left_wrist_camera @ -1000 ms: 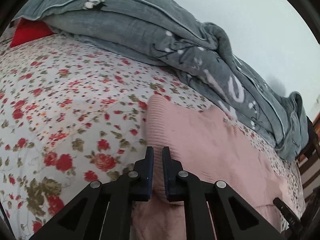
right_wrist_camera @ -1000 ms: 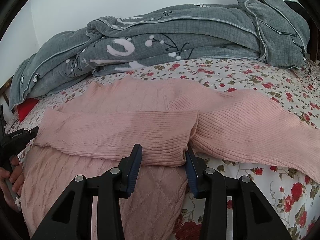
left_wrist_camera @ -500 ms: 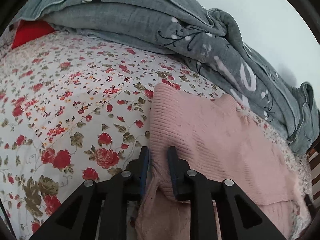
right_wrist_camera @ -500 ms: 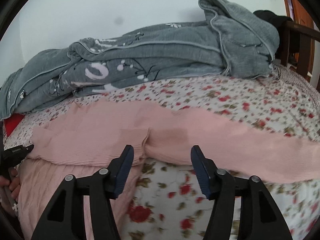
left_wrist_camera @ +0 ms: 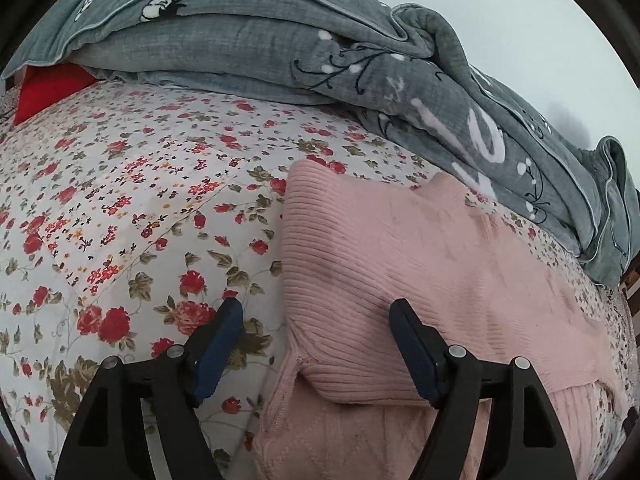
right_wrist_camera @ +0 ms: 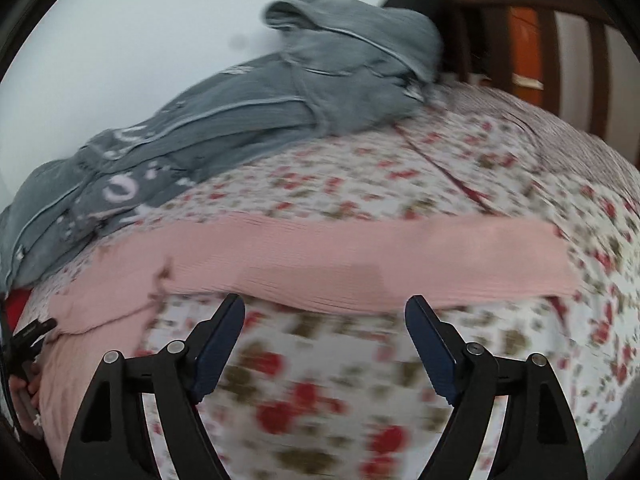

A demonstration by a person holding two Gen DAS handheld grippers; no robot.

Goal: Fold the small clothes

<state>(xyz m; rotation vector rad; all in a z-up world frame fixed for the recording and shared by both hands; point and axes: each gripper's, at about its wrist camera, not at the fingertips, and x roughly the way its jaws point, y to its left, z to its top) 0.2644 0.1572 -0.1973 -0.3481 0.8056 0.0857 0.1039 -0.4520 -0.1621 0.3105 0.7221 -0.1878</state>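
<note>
Item one: a pink knit sweater (left_wrist_camera: 400, 256) is lying flat on the bed (left_wrist_camera: 120, 208), whose sheet is carrying a red flower print; one ribbed sleeve (left_wrist_camera: 344, 264) is lying folded across the body, and in the right wrist view the other sleeve (right_wrist_camera: 360, 256) is stretching out sideways over the sheet. Item two: a grey quilt (left_wrist_camera: 280, 44) is lying bunched along the far side of the bed, partly covering a red cushion (left_wrist_camera: 48, 88). Your left hand-held gripper (left_wrist_camera: 316, 348) is opening its jaws, with the folded sleeve edge sitting between them and the pads not pressing on it. Your right hand-held gripper (right_wrist_camera: 324, 344) is also opening, wide, over bare sheet just short of the outstretched sleeve. No containers are showing. The right wrist view is blurring heavily; a dark wooden frame (right_wrist_camera: 532, 4) is being cut off at its top right, and your fingers (right_wrist_camera: 24, 392) are barely showing at its left edge.
</note>
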